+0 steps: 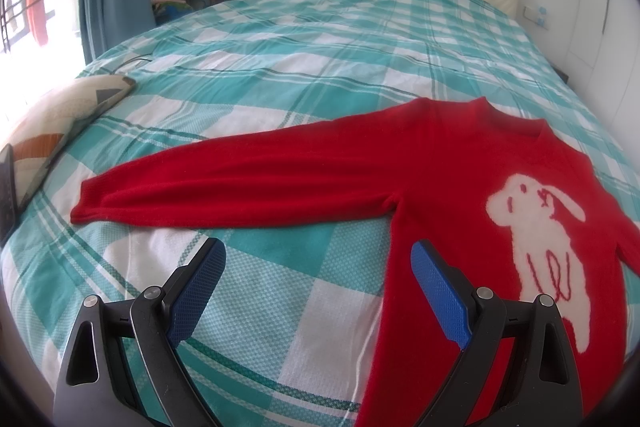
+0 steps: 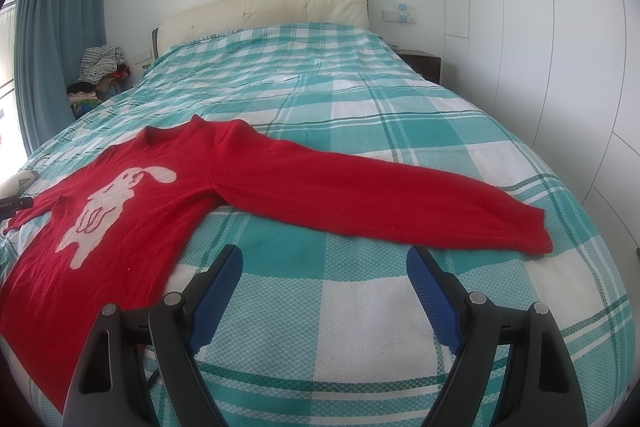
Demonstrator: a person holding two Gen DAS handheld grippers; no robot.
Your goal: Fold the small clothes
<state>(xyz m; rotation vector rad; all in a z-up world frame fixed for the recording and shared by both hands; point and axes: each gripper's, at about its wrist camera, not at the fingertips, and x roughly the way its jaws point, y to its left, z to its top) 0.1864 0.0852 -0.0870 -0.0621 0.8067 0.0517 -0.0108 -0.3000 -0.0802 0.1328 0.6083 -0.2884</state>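
Note:
A red sweater (image 1: 440, 187) with a white rabbit on its front lies flat, face up, on the bed, both sleeves spread out sideways. It also shows in the right wrist view (image 2: 160, 211). My left gripper (image 1: 318, 251) is open and empty, hovering near the sweater's left side edge, below its left sleeve (image 1: 224, 187). My right gripper (image 2: 324, 259) is open and empty over the bedspread, below the right sleeve (image 2: 380, 203) and right of the sweater's body.
The bed has a teal and white checked bedspread (image 2: 360, 107) and a cream headboard (image 2: 264, 7). A patterned cushion (image 1: 68, 115) lies at the bed's left edge. A clothes pile (image 2: 100, 71) sits by the blue curtain. White wardrobes (image 2: 540, 27) stand at the right.

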